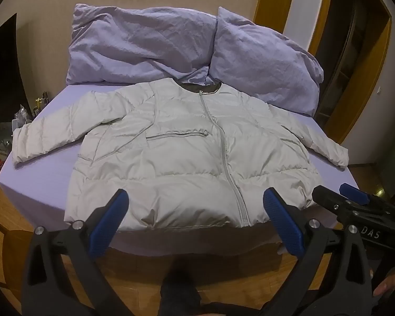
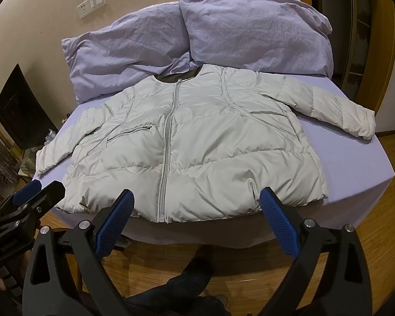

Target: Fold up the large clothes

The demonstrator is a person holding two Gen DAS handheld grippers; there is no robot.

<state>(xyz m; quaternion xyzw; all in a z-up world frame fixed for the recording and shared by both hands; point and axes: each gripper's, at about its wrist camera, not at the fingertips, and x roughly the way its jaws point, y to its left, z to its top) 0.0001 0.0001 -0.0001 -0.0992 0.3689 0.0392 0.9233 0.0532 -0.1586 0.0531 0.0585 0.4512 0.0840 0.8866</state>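
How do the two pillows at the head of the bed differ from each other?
The left pillow lies lower and flatter, while the right pillow is propped up higher. The right pillow overlaps the left pillow's inner edge. The jacket's collar touches the left pillow's corner; the right pillow sits by the jacket's shoulder. Both wear the same wrinkled lilac cover, matching the bed sheet.
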